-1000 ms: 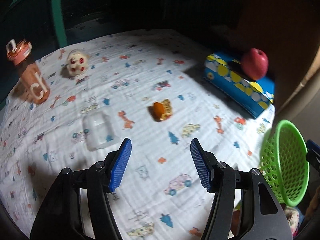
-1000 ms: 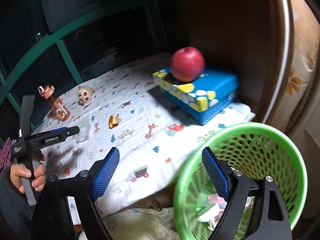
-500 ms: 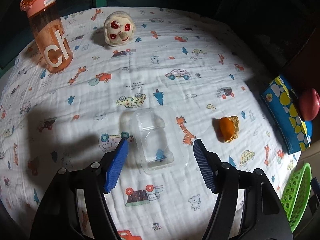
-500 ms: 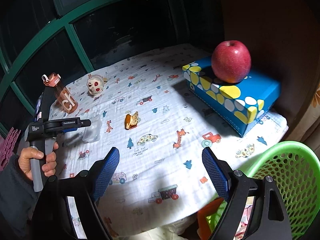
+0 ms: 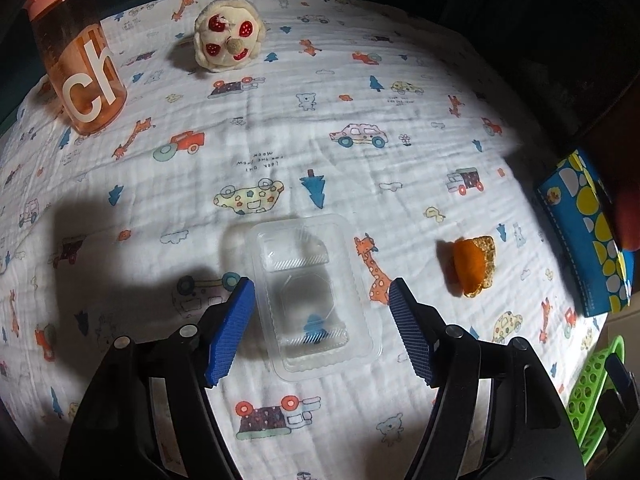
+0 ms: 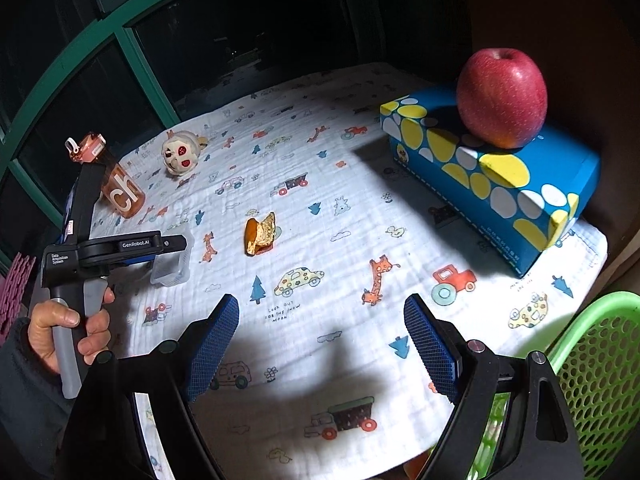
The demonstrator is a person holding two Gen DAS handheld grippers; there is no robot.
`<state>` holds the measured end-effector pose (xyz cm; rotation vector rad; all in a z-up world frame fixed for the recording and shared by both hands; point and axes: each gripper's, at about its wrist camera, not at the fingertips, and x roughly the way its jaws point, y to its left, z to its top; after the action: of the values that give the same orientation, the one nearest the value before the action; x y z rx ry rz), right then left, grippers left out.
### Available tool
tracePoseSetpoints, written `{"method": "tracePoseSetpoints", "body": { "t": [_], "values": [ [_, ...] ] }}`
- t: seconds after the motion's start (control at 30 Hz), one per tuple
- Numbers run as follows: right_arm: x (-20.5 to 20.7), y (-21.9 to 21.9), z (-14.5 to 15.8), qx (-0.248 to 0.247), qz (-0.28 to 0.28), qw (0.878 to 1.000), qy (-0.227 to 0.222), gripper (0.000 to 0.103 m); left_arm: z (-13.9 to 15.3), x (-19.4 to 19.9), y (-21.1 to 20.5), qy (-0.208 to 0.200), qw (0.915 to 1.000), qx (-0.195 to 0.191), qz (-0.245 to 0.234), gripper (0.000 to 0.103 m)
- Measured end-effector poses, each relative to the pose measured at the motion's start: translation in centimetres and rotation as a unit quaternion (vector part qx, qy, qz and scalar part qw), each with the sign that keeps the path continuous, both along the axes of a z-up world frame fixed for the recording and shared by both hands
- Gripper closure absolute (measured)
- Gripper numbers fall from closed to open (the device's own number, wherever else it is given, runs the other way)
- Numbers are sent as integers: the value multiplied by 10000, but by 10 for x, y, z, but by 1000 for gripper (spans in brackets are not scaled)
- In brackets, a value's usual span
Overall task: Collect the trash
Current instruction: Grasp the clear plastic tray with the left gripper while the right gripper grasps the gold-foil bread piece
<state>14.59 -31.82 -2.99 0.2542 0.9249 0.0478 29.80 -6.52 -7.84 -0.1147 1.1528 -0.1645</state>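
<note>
A clear plastic blister tray (image 5: pixel 310 292) lies on the printed cloth, and my open left gripper (image 5: pixel 320 308) straddles its near end, one finger on each side, not touching it. The tray also shows in the right wrist view (image 6: pixel 173 265), partly hidden by the left gripper (image 6: pixel 172 245). A crumpled orange-gold wrapper (image 5: pixel 474 266) lies to the tray's right and shows mid-table in the right wrist view (image 6: pixel 261 234). My right gripper (image 6: pixel 320 342) is open and empty above the table's near edge. A green mesh basket (image 6: pixel 596 364) sits beside it at the lower right.
An orange water bottle (image 5: pixel 78 60) and a small plush toy (image 5: pixel 228 34) stand at the far left. A blue dotted tissue box (image 6: pixel 492 176) with a red apple (image 6: pixel 502 98) on it stands at the right. The basket's edge (image 5: pixel 592 392) shows beyond the table's right edge.
My left gripper swung left from the wrapper and basket side and moved down onto the clear tray, its fingers now on either side. My right gripper lifted from the basket toward the table.
</note>
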Motion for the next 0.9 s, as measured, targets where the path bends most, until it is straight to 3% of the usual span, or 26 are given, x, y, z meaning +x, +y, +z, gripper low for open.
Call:
{"method": "tracePoseSetpoints", "body": {
  "t": [0.17, 0.33, 0.43, 0.7, 0.9],
  "values": [
    [10, 5, -8, -10, 49, 10000, 82, 21, -6, 4, 6, 105, 9996, -259, -1, 34],
    [21, 12, -15, -22, 110, 9998, 165, 21, -10, 4, 2, 117, 9996, -229, -82, 34],
    [26, 17, -19, -41, 172, 9996, 199, 21, -15, 6, 5, 144, 9994, -286, -149, 42],
    [55, 35, -33, -42, 396, 9989, 257, 22, 5, -14, 18, -47, 9985, -544, -86, 45],
    [88, 53, -47, 21, 538, 9980, 337, 31, 23, -16, 28, -251, 9982, -544, -84, 46]
  ]
}}
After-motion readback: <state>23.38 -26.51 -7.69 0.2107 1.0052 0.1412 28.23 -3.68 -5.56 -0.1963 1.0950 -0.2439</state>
